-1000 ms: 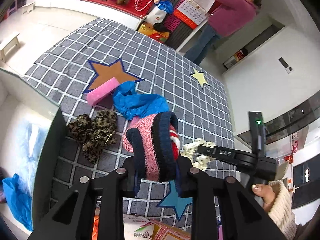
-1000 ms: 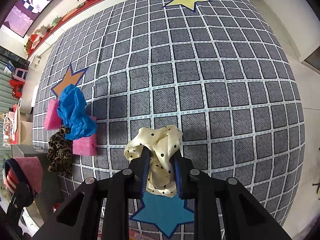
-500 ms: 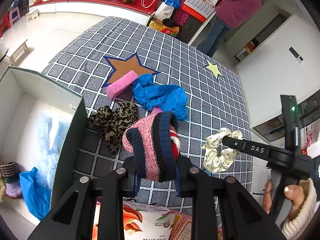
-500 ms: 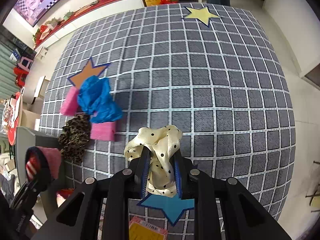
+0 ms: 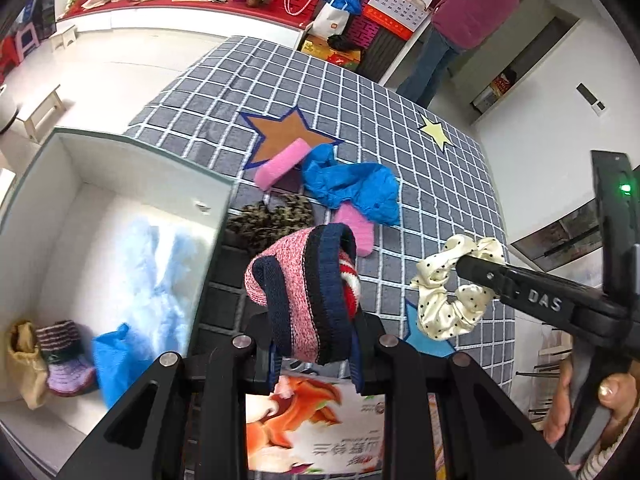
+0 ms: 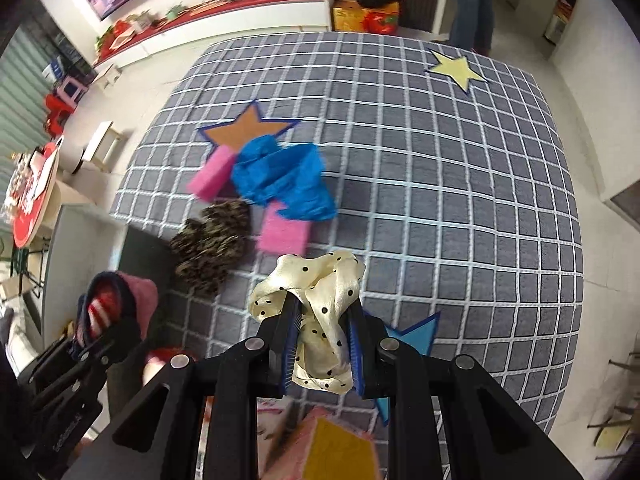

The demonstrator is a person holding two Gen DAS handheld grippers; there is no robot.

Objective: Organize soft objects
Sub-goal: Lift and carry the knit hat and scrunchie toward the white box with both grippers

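My left gripper (image 5: 314,354) is shut on a pink, navy and red knitted sock (image 5: 308,288), held in the air beside the open white box (image 5: 132,148) at the left. My right gripper (image 6: 322,354) is shut on a cream polka-dot scrunchie (image 6: 316,300); the left wrist view shows this scrunchie (image 5: 452,300) at the right, off the blanket. On the grey checked blanket (image 6: 440,160) lie a blue crumpled cloth (image 6: 284,180), two pink sponges (image 6: 210,178) (image 6: 284,234) and a leopard-print scrunchie (image 6: 212,244). The sock (image 6: 116,304) also shows at the lower left of the right wrist view.
Inside the white box lie a pale blue fluffy cloth (image 5: 156,264), a blue cloth (image 5: 114,356), a purple knitted sock (image 5: 64,356) and a beige pouch (image 5: 22,356). A printed package (image 5: 312,428) lies under my left gripper. A person (image 5: 464,12) stands beyond the bed's far corner.
Both grippers have travelled left toward the white box with their loads, and much more of the box interior shows now. The right gripper also rose, and the scrunchie is closer to the sock.
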